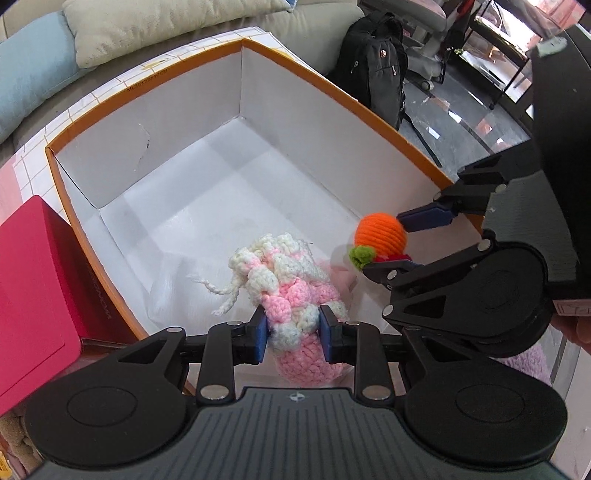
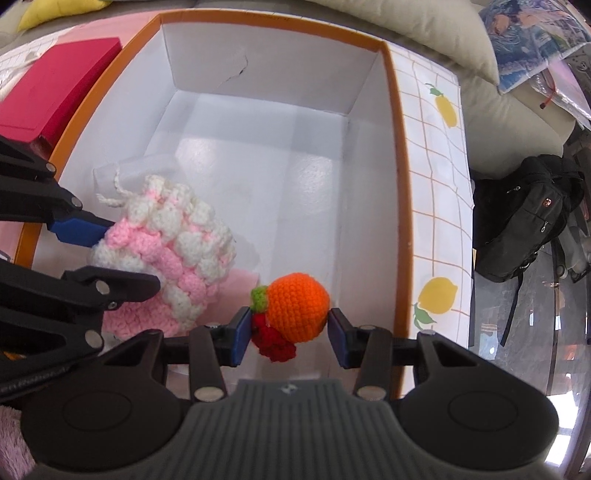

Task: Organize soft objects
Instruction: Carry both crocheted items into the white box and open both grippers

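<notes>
left gripper clamps pink-white crochet pouch | right gripper clamps orange crochet fruit | both over white cardboard box, unreleased

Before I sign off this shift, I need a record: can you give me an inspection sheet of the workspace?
Surface: tablecloth with a grid and lemon print, under the box.
Job's things: pink and white crochet pouch and orange crochet fruit, both held over the white box with an orange rim; a clear plastic sheet lies on its floor.
Clutter: red box beside the white box.
Grippers: left gripper shut on the pouch; right gripper shut on the fruit.
Cables: nothing seen.
Surroundings: cushions, black backpack, glossy floor.
</notes>
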`<state>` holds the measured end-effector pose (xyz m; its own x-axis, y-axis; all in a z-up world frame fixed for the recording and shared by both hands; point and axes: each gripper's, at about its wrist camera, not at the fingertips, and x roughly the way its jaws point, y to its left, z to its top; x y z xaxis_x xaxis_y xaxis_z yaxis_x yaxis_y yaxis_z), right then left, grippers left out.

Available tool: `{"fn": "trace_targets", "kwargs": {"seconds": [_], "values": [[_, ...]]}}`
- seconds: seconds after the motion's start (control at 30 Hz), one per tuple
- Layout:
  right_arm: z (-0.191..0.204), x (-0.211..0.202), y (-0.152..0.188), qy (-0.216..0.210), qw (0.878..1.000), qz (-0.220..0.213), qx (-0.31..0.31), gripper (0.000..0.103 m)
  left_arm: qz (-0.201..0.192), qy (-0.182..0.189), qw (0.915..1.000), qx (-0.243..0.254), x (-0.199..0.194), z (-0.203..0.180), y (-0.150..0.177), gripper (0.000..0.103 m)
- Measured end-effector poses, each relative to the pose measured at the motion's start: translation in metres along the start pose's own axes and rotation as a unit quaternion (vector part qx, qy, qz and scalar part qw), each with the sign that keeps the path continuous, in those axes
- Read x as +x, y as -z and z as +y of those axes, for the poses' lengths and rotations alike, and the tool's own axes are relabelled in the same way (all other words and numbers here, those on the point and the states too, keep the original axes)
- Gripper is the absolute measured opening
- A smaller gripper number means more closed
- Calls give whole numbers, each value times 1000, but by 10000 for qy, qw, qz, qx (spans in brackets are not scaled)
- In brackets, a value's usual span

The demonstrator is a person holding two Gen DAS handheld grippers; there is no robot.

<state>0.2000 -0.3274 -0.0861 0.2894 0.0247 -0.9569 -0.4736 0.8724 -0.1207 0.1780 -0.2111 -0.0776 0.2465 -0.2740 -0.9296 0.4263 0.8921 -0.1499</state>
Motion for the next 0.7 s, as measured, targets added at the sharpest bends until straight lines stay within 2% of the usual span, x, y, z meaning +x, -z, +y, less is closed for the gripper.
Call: {"fn": "trace_targets", "kwargs": {"seconds": [0.3, 0.47, 0.7], "values": [[3, -2, -1, 99, 9999, 28, -91, 45, -72, 2, 10000, -69, -6, 2, 3, 38], [4, -11, 0, 151, 9998, -9, -86, 50, -347, 104, 9992, -165, -22, 8, 3, 51], [12, -36, 1, 274, 9993, -239, -133, 51, -856, 42, 9962, 130, -54, 5, 9, 51]]}}
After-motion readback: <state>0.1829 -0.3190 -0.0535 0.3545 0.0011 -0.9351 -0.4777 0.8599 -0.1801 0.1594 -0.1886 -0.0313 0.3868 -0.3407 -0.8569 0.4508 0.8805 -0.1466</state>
